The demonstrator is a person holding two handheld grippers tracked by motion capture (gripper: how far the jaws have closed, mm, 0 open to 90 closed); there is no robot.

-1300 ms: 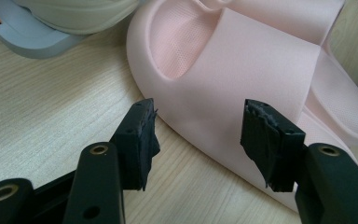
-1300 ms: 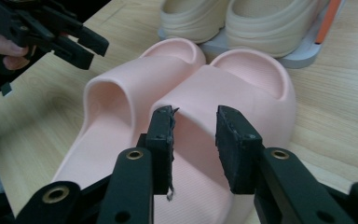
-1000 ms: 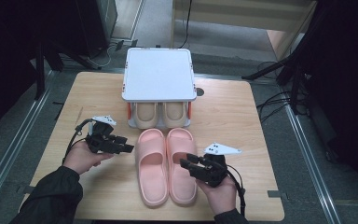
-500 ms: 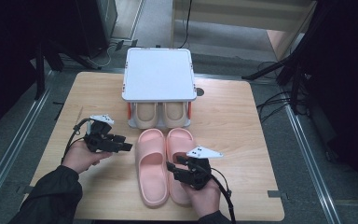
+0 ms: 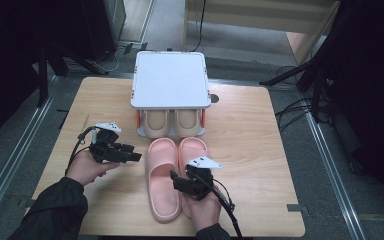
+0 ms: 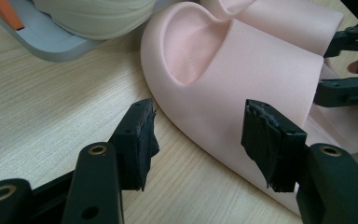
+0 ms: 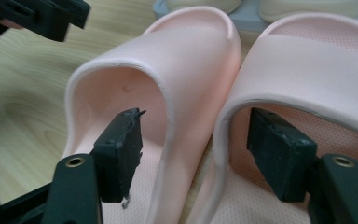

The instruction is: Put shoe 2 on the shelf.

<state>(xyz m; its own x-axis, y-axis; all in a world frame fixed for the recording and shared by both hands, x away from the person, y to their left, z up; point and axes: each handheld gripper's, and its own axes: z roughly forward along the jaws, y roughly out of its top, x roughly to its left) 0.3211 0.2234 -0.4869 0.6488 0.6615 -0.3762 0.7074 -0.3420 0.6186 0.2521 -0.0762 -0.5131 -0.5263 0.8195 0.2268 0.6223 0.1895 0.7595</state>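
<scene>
Two pink slippers lie side by side, toes toward the rack: the left slipper (image 5: 161,175) and the right slipper (image 5: 192,146). My left gripper (image 5: 135,152) hovers open just left of the left slipper (image 6: 242,70), which its jaws (image 6: 198,140) face without touching. My right gripper (image 5: 177,182) is low over the heels. Its jaws have just been opening and now stand wide (image 7: 193,140). One fingertip is inside the left slipper (image 7: 186,60), the other inside the right slipper (image 7: 317,70), with the two adjoining side walls between them, unpressed.
A small shoe rack with a white top (image 5: 169,80) stands at the table's far middle. A beige pair (image 5: 157,122) sits on its lower shelf, close to the pink toes. Bare wooden tabletop (image 5: 260,150) stretches right and left of the slippers.
My right gripper has moved left and down onto the slippers' heels, and its jaws have spread from half closed to wide. The left gripper has stayed put.
</scene>
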